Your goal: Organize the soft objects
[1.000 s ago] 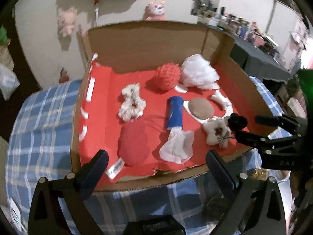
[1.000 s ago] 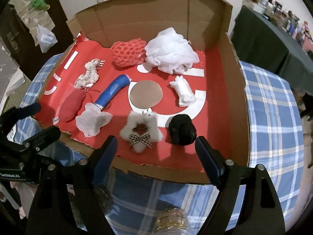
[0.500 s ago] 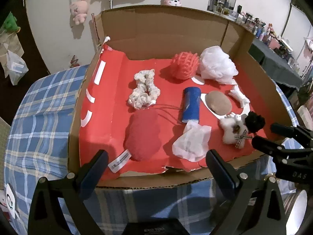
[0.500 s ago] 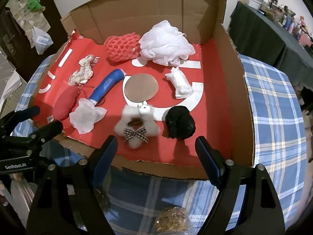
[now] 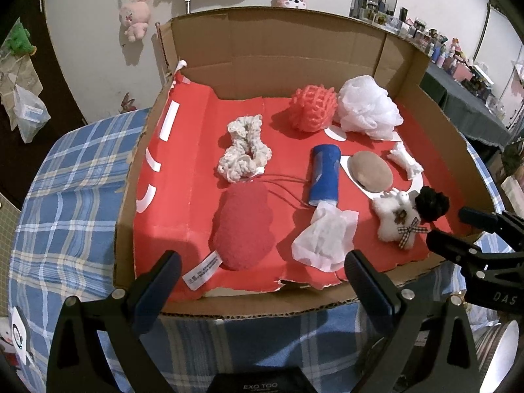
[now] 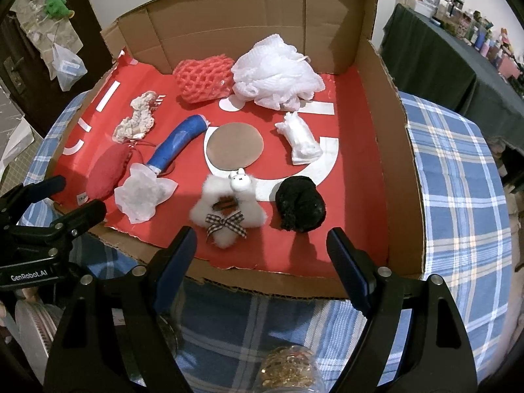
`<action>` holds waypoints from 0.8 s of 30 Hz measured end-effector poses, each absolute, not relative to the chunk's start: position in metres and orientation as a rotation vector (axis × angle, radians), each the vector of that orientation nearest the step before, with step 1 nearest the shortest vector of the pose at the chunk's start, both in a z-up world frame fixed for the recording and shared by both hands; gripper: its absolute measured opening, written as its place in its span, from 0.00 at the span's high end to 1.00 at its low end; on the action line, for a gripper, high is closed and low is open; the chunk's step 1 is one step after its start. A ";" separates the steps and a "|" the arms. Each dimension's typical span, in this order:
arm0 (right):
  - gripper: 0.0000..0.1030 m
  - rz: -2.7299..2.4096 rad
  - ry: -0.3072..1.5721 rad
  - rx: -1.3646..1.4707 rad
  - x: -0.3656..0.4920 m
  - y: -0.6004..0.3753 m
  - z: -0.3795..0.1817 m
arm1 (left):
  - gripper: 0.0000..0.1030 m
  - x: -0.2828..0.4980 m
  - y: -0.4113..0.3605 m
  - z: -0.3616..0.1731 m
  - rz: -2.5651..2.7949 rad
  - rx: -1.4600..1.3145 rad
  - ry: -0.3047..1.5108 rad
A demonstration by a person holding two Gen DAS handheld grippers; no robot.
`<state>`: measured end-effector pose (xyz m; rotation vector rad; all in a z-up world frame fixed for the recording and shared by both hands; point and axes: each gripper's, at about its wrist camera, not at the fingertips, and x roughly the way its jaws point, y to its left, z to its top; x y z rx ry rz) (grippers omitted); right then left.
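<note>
An open cardboard box (image 5: 278, 52) (image 6: 389, 150) with a red floor holds several soft objects: a red plush pad (image 5: 242, 226) (image 6: 106, 173), a crumpled white tissue (image 5: 324, 235) (image 6: 140, 193), a blue tube (image 5: 324, 173) (image 6: 180, 144), a cream scrunchie (image 5: 244, 152), a white fluffy clip with a checked bow (image 5: 396, 222) (image 6: 229, 209), a black pompom (image 5: 432, 201) (image 6: 299, 204), a coral net sponge (image 6: 203, 77) and a white mesh puff (image 6: 275, 72). My left gripper (image 5: 258, 278) is open and empty at the box's front edge. My right gripper (image 6: 262, 252) is open and empty before the clip and pompom.
The box sits on a blue plaid tablecloth (image 5: 65, 196) (image 6: 458, 196). A brown round pad (image 6: 235, 145) and a small white figure (image 6: 301, 139) lie mid-box. Plush toys hang on the wall (image 5: 134, 16). A dark cluttered table (image 6: 442, 49) stands at the right. A jar (image 6: 288, 370) sits below my right gripper.
Both grippers have risen and drawn slightly nearer the box, so the view looks down more steeply. Both stay open; no object has moved.
</note>
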<state>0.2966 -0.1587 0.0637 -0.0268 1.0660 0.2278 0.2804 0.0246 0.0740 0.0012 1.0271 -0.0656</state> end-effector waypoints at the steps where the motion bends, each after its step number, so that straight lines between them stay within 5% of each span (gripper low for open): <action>1: 0.21 0.228 1.066 -0.029 0.296 -0.158 0.063 | 0.01 0.280 0.025 0.074 -0.067 -0.001 1.028; 24: 0.21 0.220 1.062 -0.027 0.296 -0.160 0.064 | 0.02 0.279 0.023 0.074 -0.079 0.003 1.014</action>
